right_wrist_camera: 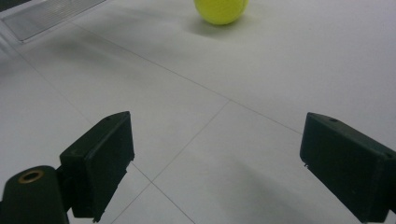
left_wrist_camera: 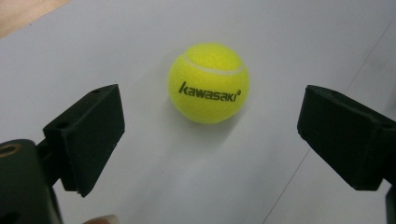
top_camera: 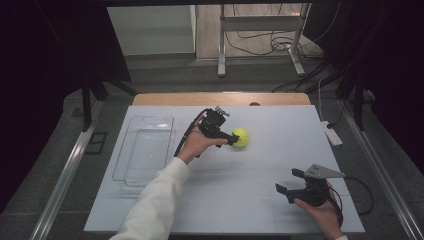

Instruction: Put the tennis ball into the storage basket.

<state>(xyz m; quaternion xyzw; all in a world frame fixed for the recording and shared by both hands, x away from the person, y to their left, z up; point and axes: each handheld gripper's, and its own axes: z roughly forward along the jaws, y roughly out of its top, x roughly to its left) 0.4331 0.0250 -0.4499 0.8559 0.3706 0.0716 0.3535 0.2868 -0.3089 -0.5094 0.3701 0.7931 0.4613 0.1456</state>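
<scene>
Ball (left_wrist_camera: 208,83) reads "kawasaki" between left gripper (left_wrist_camera: 210,135) jaws (spread wide).

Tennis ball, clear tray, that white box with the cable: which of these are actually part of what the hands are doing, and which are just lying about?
In use:
- tennis ball, on the table ahead of the open left gripper
- left gripper, reaching for it

Lying about:
- clear tray, empty, at the left
- right gripper, open, idle near the front edge
- white box at the right edge
</scene>
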